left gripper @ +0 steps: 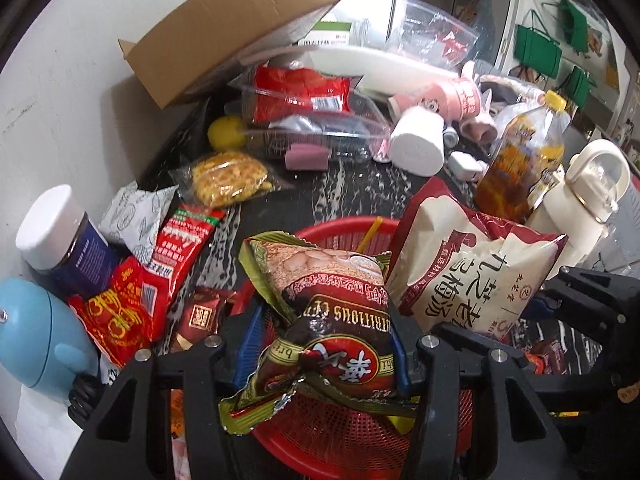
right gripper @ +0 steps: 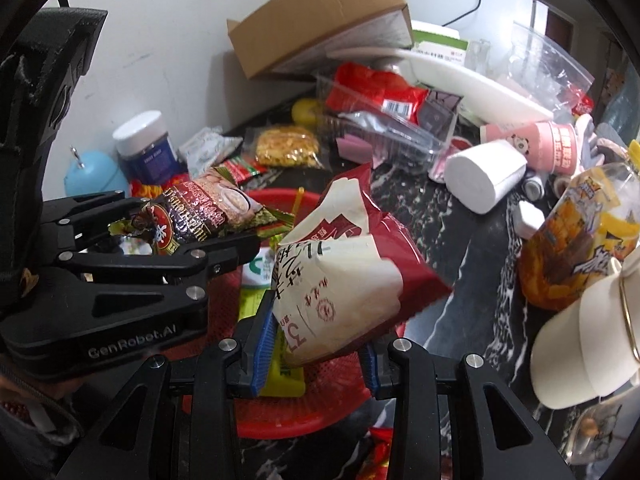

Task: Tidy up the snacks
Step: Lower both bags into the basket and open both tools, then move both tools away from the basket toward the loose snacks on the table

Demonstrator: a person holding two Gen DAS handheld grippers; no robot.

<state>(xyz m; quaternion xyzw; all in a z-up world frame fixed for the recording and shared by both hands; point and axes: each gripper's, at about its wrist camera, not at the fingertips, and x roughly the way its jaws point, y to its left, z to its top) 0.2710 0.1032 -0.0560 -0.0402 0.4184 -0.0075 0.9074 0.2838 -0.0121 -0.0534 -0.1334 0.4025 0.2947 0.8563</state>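
Observation:
My left gripper (left gripper: 320, 354) is shut on a brown and green cereal packet (left gripper: 320, 300) and holds it over the red mesh basket (left gripper: 340, 436). The packet also shows in the right wrist view (right gripper: 200, 212), clamped in the left gripper (right gripper: 188, 236). My right gripper (right gripper: 316, 356) is shut on a red and white plum-drink bag (right gripper: 344, 280) above the same basket (right gripper: 312, 408). That bag shows in the left wrist view (left gripper: 464, 268) at the right, with the right gripper (left gripper: 544, 300) behind it. Green and yellow packets (right gripper: 260, 280) lie in the basket.
Loose snacks lie on the dark marble counter: red sachets (left gripper: 132, 300), a noodle cake (left gripper: 228, 178), a white pouch (left gripper: 136, 216). A jar (left gripper: 60, 236), blue device (left gripper: 36, 336), cardboard box (left gripper: 224, 24), clear tray (left gripper: 304, 116), cups (left gripper: 420, 144), drink bottle (left gripper: 520, 156) and cream kettle (left gripper: 580, 208) surround them.

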